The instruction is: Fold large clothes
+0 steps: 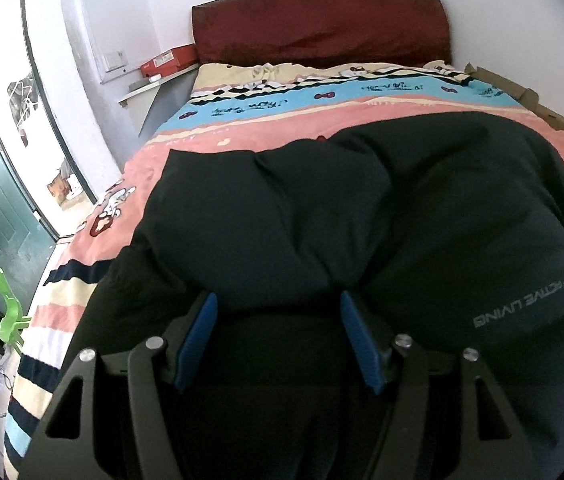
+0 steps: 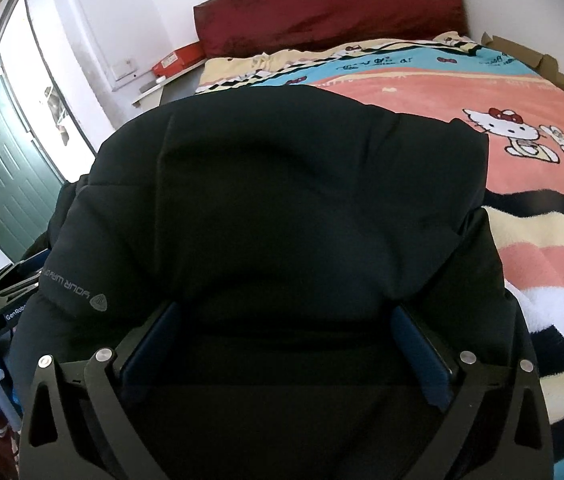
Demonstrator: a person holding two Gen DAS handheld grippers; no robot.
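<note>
Black jacket [image 1: 322, 220] heaped on the bed [image 1: 242, 128], hiding most of the blanket. Left gripper [image 1: 278, 304]: jaws spread, fabric bulging between the pads, tips buried. Upside-down print reads "ACTIVE LIVING". Right gripper [image 2: 286, 312]: spread wide, jacket [image 2: 282, 200] sagging between. Only the right view shows the Hello Kitty [image 2: 514, 128] print.

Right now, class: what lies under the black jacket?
The black jacket lies on a striped cartoon blanket showing around it. Whatever is directly beneath is covered.
</note>
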